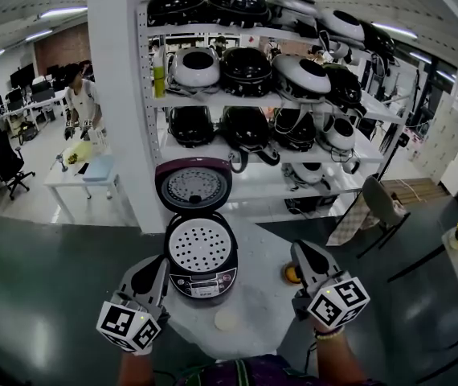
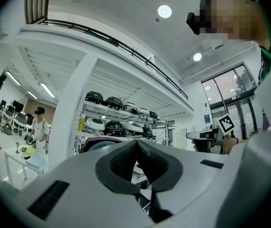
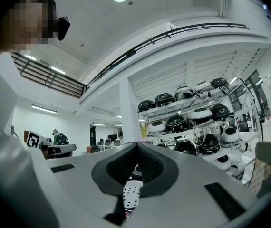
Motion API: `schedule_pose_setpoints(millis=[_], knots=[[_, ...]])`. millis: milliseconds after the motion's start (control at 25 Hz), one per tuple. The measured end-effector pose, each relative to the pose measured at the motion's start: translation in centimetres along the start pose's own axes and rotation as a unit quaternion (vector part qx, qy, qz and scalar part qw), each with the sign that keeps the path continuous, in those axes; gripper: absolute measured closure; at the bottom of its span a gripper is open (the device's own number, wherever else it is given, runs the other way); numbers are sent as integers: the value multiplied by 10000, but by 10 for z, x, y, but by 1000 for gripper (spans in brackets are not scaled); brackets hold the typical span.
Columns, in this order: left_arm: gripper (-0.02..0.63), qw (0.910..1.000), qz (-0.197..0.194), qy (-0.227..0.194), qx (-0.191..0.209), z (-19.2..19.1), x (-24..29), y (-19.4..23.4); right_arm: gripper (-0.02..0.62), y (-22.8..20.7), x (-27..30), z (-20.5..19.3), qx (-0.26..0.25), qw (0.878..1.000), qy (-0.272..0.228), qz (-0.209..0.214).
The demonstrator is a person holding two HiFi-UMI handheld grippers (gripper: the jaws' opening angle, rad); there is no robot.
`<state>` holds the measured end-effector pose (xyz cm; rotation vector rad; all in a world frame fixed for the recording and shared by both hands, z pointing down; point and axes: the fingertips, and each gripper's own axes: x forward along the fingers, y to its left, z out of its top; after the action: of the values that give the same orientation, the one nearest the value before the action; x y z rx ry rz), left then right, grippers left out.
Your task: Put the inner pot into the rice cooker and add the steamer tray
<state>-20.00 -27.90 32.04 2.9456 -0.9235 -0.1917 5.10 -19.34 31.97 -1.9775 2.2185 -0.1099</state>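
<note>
The rice cooker stands on a small round table with its maroon lid swung up. A white perforated steamer tray sits in its mouth; the inner pot under it is hidden. My left gripper hovers just left of the cooker's front, jaws shut and empty. My right gripper is to the cooker's right, apart from it, also shut and empty. In the left gripper view the pads meet, with the lid behind. In the right gripper view the tray shows under the shut right gripper.
A pale disc and an orange object lie on the table. Behind stand a white pillar and shelves holding several rice cookers. A chair is at the right; a person stands by a white table at the left.
</note>
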Motion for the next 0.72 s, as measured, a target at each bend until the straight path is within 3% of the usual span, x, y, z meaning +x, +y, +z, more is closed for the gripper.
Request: schedule_pose_setpoints(millis=[720], knots=[[583,9994,188,150,239,-5,-4,5,592,4,3,0,-44,10000,-5,-27]])
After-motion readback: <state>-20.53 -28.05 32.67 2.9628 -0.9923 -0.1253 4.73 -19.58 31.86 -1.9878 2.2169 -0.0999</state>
